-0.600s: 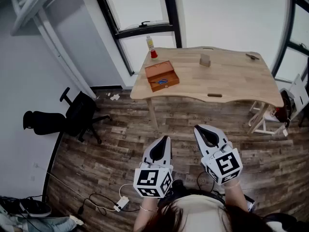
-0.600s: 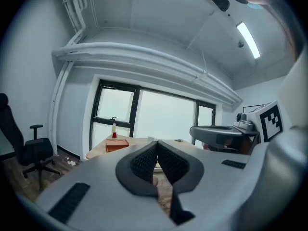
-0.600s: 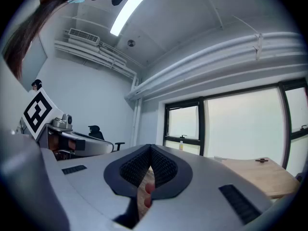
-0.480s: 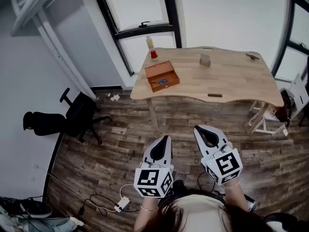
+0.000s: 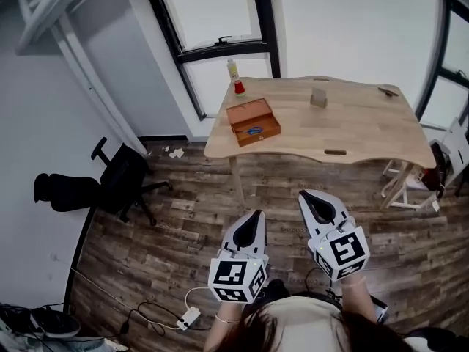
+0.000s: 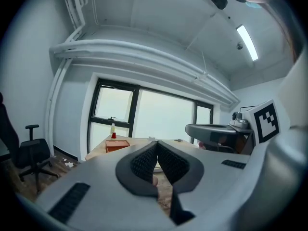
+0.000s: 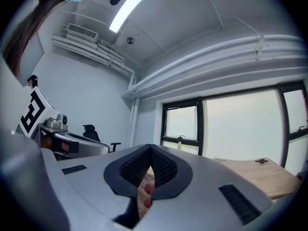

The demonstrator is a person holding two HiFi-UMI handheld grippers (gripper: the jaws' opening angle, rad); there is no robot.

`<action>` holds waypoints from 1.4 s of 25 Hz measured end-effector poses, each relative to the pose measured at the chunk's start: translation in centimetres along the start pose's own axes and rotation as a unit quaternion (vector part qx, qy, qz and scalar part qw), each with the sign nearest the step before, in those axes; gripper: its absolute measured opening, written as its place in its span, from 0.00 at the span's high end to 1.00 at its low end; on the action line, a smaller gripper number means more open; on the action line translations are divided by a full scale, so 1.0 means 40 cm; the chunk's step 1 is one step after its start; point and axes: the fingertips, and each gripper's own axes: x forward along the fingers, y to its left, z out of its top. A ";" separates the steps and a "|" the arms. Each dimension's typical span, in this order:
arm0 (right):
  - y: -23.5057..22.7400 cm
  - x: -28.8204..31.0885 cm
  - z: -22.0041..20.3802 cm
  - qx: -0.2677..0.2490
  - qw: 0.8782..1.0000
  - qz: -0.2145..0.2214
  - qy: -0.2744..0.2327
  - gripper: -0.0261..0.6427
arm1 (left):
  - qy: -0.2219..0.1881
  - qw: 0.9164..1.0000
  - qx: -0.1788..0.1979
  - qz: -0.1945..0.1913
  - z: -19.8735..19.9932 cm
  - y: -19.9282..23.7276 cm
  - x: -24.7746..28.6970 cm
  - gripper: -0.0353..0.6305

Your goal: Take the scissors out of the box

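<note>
Far ahead, an open wooden box [image 5: 253,122] lies on the left part of a light wooden table [image 5: 359,134]; something blue, the scissors [image 5: 254,130], shows inside it. Both grippers hover over the floor, well short of the table. My left gripper [image 5: 256,214] points at the table with its jaws shut and nothing between them. My right gripper [image 5: 311,194] is beside it, also shut and empty. In the left gripper view the closed tips [image 6: 157,143] frame the distant box [image 6: 118,145]. The right gripper view shows closed tips [image 7: 150,148] and the table's edge [image 7: 262,177].
A bottle [image 5: 233,69] and a red cup [image 5: 239,87] stand at the table's back left, a small block [image 5: 318,97] further right. A black office chair [image 5: 121,178] stands on the floor to the left, a white stool [image 5: 410,185] at the right, and a power strip with cables [image 5: 187,317] near my feet.
The table and box have slid slightly down and right in the head view. Both grippers sit a little lower in the frame, jaws unchanged.
</note>
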 end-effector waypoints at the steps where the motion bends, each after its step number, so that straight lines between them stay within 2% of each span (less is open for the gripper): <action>1: 0.001 0.014 0.000 0.000 1.000 -0.001 0.000 0.92 | 0.001 1.000 0.000 -0.002 0.000 0.012 0.004 0.92; 18: -0.025 0.172 -0.012 0.012 1.000 -0.022 0.007 0.92 | 0.021 0.999 -0.007 -0.029 -0.018 0.134 0.109 0.92; 35: -0.126 0.354 -0.027 0.019 1.000 0.002 0.000 0.92 | 0.022 1.000 -0.006 -0.021 0.005 0.231 0.287 0.92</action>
